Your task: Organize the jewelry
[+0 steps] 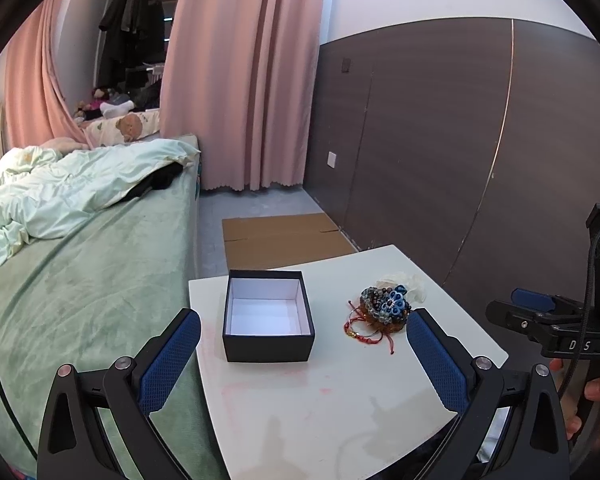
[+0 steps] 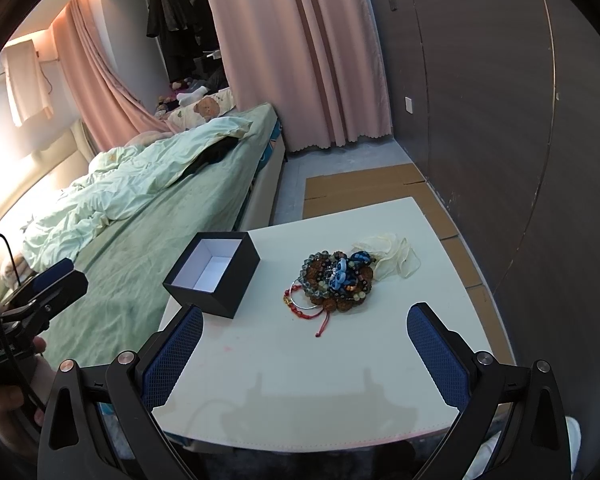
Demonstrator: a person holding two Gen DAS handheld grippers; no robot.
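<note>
both tongs open, beads piled by the empty box

the left gripper point(image 1: 304, 354) is wide open w/ nothing between its blue pads. it hangs over the near part of the white table point(image 1: 340, 408). the right gripper point(image 2: 305, 350) is wide open too, nothing in it, also over the near side of the table.

the black box point(image 1: 268, 316) sits on the table w/ no lid on. its inside is white and bare. in the left wrist view it's right btwn the two left fingers, a bit ahead of them. in the right wrist view it's at the table's left edge, close to the bed point(image 2: 148, 248).

the jewelry pile point(image 2: 334, 280) lies on the table to the right of the box, near it but not touching. it's a heap of brown bead bracelets, grey-green beads, a blue bit on top, a thin silver ring and a red string point(image 2: 324, 326) that trails toward the near side. in the left wrist view the pile sits just beside the tip of the left gripper's right finger.

a little cream cloth bag point(image 2: 392, 256) lies at the far right of the pile, touching it.

flat cardboard point(image 1: 280, 236) lies on the floor past the table. pink curtains point(image 1: 244, 80) hang at the back.
</note>
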